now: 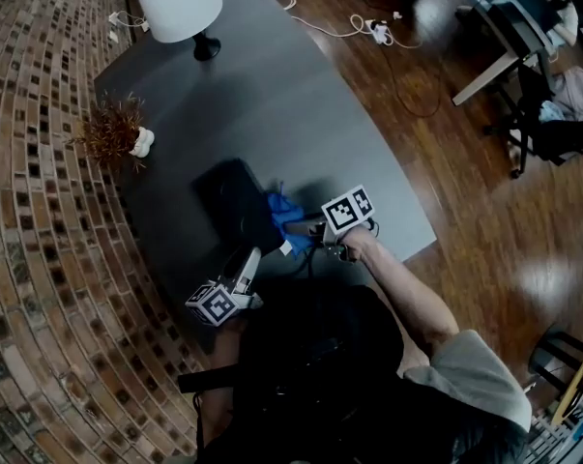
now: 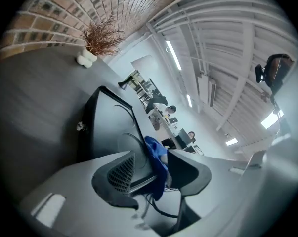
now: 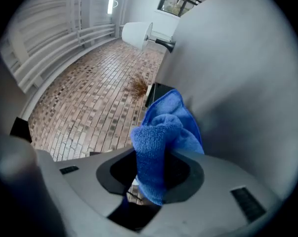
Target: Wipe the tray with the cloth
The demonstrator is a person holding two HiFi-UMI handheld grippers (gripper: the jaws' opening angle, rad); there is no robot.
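The dark grey curved tabletop (image 1: 301, 104) stands against a brown brick wall (image 1: 30, 211). The black rectangular tray (image 1: 235, 201) lies flat near the table's front edge. The head view alone shows its full outline. A table lamp with a white shade (image 1: 180, 3) stands at the far end, and a dried brown plant in a small white vase (image 1: 112, 133) stands by the wall. The left gripper view shows the plant but not the lamp, while the right gripper view shows both. The blue terry cloth (image 1: 283, 213) is bunched at the tray's right edge. The right gripper (image 1: 306, 232) is clamped on this cloth; its own view shows a fold pinched between the jaws and the rest bulging forward. The left gripper (image 1: 250, 256) meets the tray's near corner. Its own view shows the jaws set narrowly and gripping the tray rim, with the cloth beyond them.
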